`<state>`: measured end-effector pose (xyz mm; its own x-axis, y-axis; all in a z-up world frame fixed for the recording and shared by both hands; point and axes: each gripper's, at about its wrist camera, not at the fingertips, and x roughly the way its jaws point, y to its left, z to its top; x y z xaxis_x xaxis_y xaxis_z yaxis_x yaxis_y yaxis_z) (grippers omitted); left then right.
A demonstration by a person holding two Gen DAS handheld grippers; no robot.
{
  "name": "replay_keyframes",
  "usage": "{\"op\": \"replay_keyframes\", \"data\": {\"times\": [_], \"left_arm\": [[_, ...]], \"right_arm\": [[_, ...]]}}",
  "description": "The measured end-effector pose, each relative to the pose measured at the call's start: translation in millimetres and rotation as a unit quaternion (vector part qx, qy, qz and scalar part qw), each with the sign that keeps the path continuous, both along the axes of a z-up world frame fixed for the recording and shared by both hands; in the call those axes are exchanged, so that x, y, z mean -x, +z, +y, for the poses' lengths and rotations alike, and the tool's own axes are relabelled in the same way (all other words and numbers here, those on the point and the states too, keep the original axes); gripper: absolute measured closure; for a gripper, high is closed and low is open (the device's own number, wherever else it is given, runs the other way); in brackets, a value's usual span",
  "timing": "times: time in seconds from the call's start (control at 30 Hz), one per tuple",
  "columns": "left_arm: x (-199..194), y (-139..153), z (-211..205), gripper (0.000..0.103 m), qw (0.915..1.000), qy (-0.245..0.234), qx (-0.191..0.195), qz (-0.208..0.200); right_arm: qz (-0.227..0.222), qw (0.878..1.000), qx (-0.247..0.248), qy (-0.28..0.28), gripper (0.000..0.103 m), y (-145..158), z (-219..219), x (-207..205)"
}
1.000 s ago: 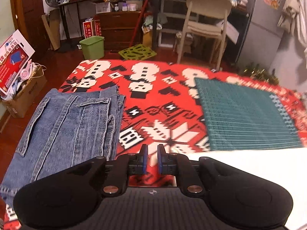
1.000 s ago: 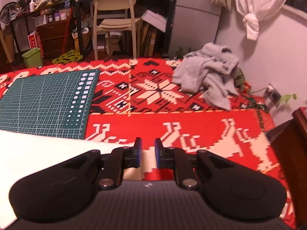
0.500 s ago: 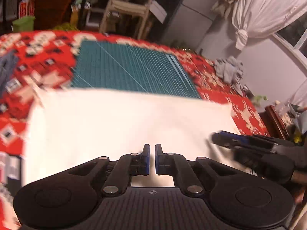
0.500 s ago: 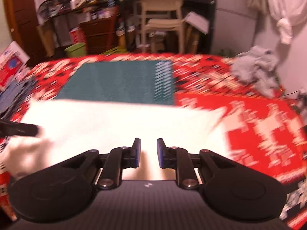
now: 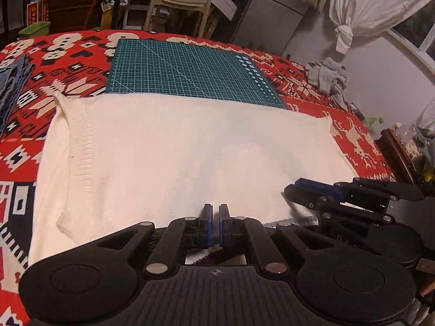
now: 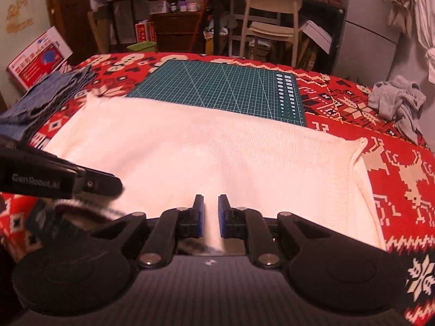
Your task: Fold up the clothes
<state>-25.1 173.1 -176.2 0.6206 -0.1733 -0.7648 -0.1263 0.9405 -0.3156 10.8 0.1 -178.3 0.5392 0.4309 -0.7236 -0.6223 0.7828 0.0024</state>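
Both claws sit at the near edge of the white sweater [image 5: 190, 152]: left claw [image 5: 213, 224] pressed together, right claw [image 6: 208, 216] pinching its hem, just narrowed.

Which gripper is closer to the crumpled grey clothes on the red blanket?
Right. The grey clothes lie far to its right; the left gripper sits beyond the right gripper, farther off.

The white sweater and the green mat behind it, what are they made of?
The white sweater looks like soft knitted yarn, wool or cotton: ribbed bands run along its left edge and the surface is matte. The green mat looks like smooth rubbery plastic, probably a cutting mat: it lies flat and stiff with a printed white grid.
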Motion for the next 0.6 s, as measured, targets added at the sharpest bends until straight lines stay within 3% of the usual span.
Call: {"op": "replay_keyframes", "data": {"times": [0.17,0.33,0.6], "left_arm": [[2,9,16,0.099,0.9995,0.028,0.008,-0.011],[4,5,30,0.099,0.9989,0.044,0.015,-0.001],[20,1,32,0.099,0.9992,0.035,0.016,0.006]], "right_arm": [[-0.02,1.0,-0.018,0.009,0.091,13,25,-9],[0.001,1.0,-0.024,-0.005,0.092,3,54,-27],[-0.003,1.0,0.006,0.008,0.093,-4,33,18]]}}
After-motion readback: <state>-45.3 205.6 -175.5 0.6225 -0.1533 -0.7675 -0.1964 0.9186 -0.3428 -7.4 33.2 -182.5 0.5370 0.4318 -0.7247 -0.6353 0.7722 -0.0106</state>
